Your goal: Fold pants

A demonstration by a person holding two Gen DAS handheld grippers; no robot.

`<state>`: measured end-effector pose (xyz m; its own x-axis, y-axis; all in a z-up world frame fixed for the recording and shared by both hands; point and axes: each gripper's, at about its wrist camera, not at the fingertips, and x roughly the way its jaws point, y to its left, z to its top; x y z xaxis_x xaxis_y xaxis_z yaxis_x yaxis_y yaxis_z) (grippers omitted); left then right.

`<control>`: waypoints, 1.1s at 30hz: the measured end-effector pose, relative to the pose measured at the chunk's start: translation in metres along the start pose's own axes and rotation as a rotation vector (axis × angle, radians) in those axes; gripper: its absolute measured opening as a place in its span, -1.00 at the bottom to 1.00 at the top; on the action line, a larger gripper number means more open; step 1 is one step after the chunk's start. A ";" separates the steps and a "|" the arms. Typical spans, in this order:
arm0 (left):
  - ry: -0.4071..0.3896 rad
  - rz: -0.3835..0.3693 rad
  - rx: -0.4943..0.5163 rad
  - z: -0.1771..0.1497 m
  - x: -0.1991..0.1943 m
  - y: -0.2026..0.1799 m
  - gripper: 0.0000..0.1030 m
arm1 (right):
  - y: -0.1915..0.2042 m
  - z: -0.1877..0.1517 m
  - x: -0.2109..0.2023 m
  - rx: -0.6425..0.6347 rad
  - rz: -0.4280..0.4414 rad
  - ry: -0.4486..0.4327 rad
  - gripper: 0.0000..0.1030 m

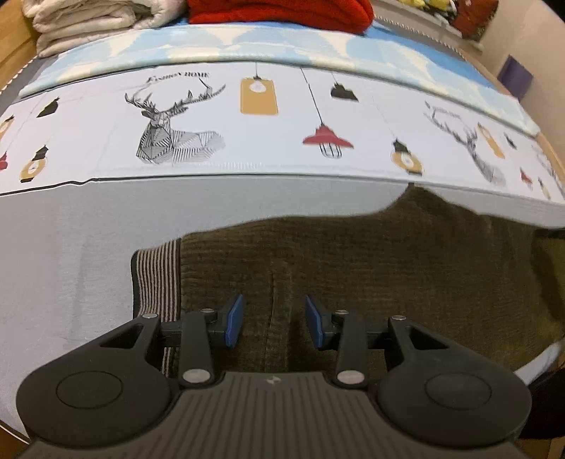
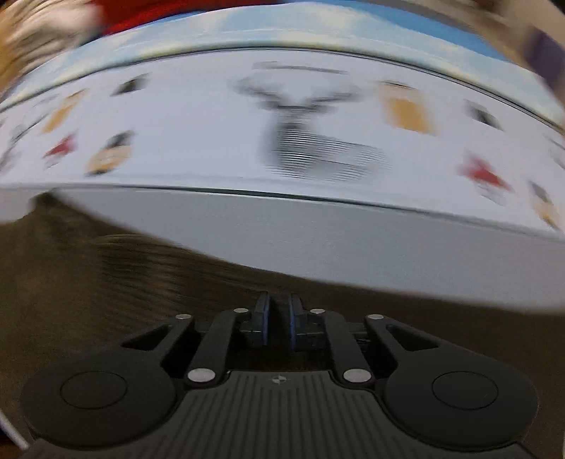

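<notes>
Dark olive corduroy pants lie flat on the grey sheet, with a striped waistband at their left end. My left gripper is open just above the pants near the waistband, with nothing between its blue pads. In the right wrist view the picture is blurred by motion; the same pants fill the lower left. My right gripper has its jaws nearly together with a narrow gap over the pants; I cannot tell whether fabric is pinched.
A white cover printed with deer and lamps lies behind the pants, with a light blue blanket beyond it. Folded cream bedding and a red garment sit at the back. The bed's wooden edge curves at the right.
</notes>
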<state>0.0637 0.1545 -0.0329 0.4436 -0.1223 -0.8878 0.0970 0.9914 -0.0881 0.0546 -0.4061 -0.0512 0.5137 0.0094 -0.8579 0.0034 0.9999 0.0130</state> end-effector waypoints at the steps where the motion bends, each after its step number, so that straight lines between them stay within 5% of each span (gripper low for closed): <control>1: 0.016 0.013 0.006 -0.003 0.003 0.002 -0.17 | -0.016 -0.006 -0.012 0.054 -0.021 -0.036 -0.78; 4: 0.144 0.093 -0.008 -0.014 0.024 0.016 -0.19 | -0.071 -0.029 -0.056 0.266 -0.060 -0.178 -0.59; 6: 0.205 0.151 0.016 -0.021 0.034 0.021 -0.53 | -0.105 -0.052 -0.079 0.399 -0.108 -0.235 -0.38; 10: 0.132 0.144 0.047 -0.015 0.017 0.009 -0.44 | -0.173 -0.110 -0.112 0.657 -0.190 -0.288 -0.30; 14: -0.042 0.088 0.119 -0.011 -0.017 -0.019 0.05 | -0.229 -0.174 -0.121 0.894 -0.224 -0.274 -0.24; 18: -0.047 0.085 0.168 -0.008 -0.014 -0.049 0.08 | -0.270 -0.219 -0.114 1.072 -0.222 -0.216 -0.23; 33: -0.008 0.107 0.244 0.000 0.008 -0.080 0.08 | -0.287 -0.227 -0.064 1.201 -0.129 -0.111 -0.08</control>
<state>0.0593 0.0741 -0.0333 0.4702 -0.0187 -0.8824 0.2608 0.9581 0.1187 -0.1743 -0.6912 -0.1171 0.5215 -0.1493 -0.8401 0.8233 0.3466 0.4495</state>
